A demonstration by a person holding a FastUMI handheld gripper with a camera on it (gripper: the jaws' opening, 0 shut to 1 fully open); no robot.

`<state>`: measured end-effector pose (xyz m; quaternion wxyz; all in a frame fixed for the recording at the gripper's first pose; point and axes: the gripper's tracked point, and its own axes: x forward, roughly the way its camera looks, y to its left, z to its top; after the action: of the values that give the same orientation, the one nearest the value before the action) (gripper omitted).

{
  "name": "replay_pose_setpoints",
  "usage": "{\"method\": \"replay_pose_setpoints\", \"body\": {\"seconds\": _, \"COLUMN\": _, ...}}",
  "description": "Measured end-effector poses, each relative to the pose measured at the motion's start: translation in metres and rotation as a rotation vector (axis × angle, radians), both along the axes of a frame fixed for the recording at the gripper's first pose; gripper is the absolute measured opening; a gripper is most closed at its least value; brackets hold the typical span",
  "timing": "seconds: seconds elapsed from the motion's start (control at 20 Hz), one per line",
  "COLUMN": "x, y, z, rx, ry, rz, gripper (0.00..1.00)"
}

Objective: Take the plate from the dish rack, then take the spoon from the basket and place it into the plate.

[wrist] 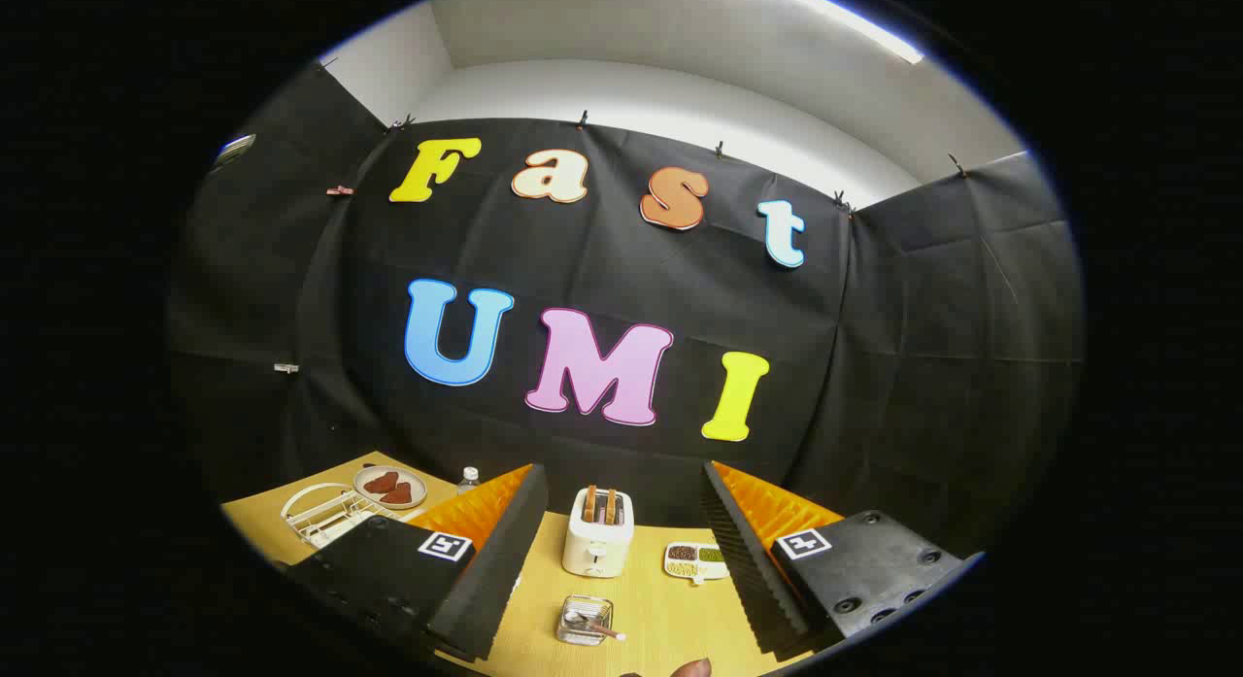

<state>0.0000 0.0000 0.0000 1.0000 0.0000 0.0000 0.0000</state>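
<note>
The gripper (621,560) fingers are wide apart, holding nothing. Between them, the wire basket (586,621) holds the spoon (597,626). The plate (389,487) leans at the dish rack (325,517), beyond the left finger.

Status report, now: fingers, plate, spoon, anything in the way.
Gripper open, fingers apart, holding nothing. Plate beside the dish rack, off past the left finger. Spoon in basket, between the fingers. Toaster stands beyond the basket.
</note>
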Motion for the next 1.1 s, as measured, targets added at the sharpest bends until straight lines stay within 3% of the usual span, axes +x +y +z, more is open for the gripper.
{"method": "replay_pose_setpoints", "body": {"seconds": 1.1, "x": -0.005, "y": 0.012, "z": -0.011, "rx": -0.015, "ry": 0.047, "rz": 0.028, "gripper": 0.97}}
